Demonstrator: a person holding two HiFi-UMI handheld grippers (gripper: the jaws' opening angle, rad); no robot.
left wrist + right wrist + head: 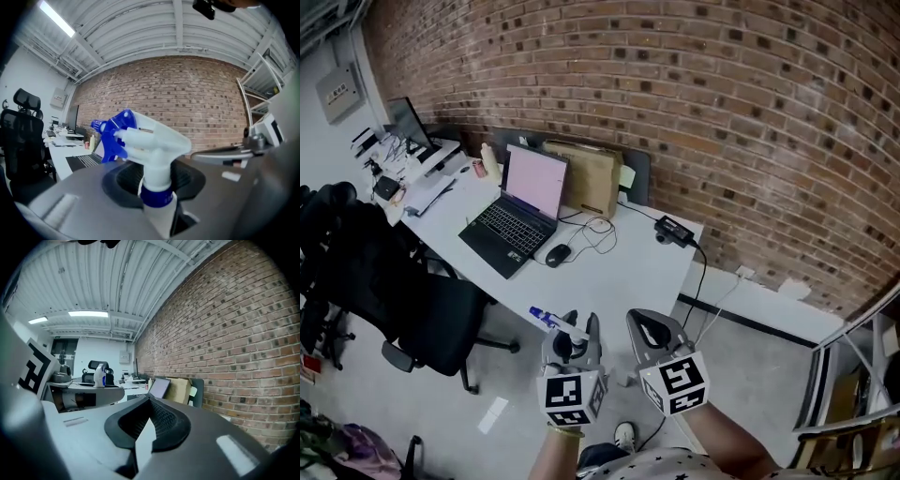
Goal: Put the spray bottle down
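Clamping the spray bottle (159,140) by its neck, the left gripper (579,337) hovers just off the white desk's (619,272) near edge. The right gripper (654,333), off that same edge, has its jaws together on nothing.

I am standing in an office. A long white desk (628,281) runs along a bare brick wall (694,103). On it are an open laptop (517,214) and a mouse (558,254), and a black swivel chair (412,309) stands just beside it. Further along is a second screen (406,120). Overhead I see a ribbed metal ceiling (84,277) with strip lights (87,313).
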